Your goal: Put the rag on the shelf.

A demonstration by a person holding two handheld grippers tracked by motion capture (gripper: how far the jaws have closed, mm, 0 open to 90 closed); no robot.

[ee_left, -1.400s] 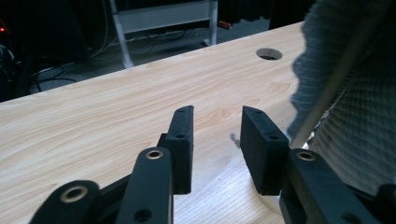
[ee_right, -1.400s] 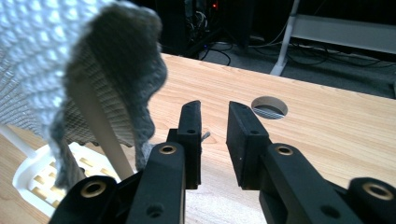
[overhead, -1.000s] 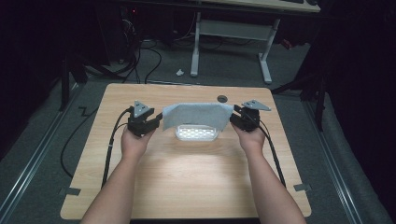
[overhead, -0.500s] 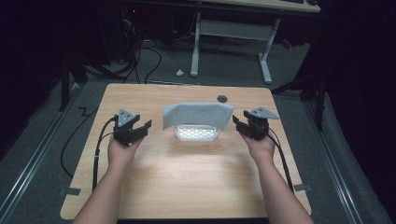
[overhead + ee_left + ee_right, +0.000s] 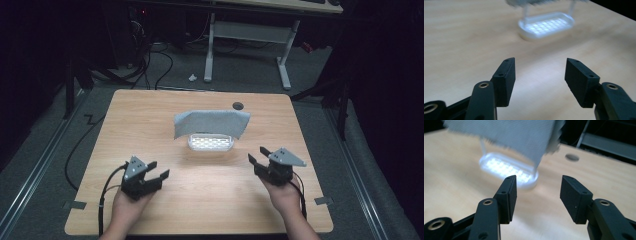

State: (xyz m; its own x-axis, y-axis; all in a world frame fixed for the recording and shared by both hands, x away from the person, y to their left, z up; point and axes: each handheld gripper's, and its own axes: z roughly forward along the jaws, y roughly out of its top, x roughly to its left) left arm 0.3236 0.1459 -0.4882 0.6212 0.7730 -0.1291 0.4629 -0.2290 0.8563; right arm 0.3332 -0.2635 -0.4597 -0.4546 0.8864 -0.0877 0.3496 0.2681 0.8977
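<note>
- Dark room, cables on the floor, another desk frame beyond; pale wooden table (image 5: 150,120) in the middle, lit from a small glowing tray.
- Grey cloth (image 5: 212,121) draped over a thin rack, standing above the lit white tray (image 5: 210,143) at table centre, toward the far half.
- Left gripper (image 5: 154,176) near the front-left of the table, jaws spread, nothing between them; well apart from the cloth.
- Right gripper (image 5: 256,159) at the front-right, likewise spread and empty, well apart from the cloth.
- Possible trouble, as a judgement: cloth hanging loose on slim supports, so a careless brush or a one-sided tug likely to slide it off or tip the rack; trailing cable by the left hand liable to snag.
- Seen from the right gripper view: cloth weave and a thin rack post; from the left gripper view: mainly the tray, cloth edge barely at the top; from the high view: both hands and the whole layout.
</note>
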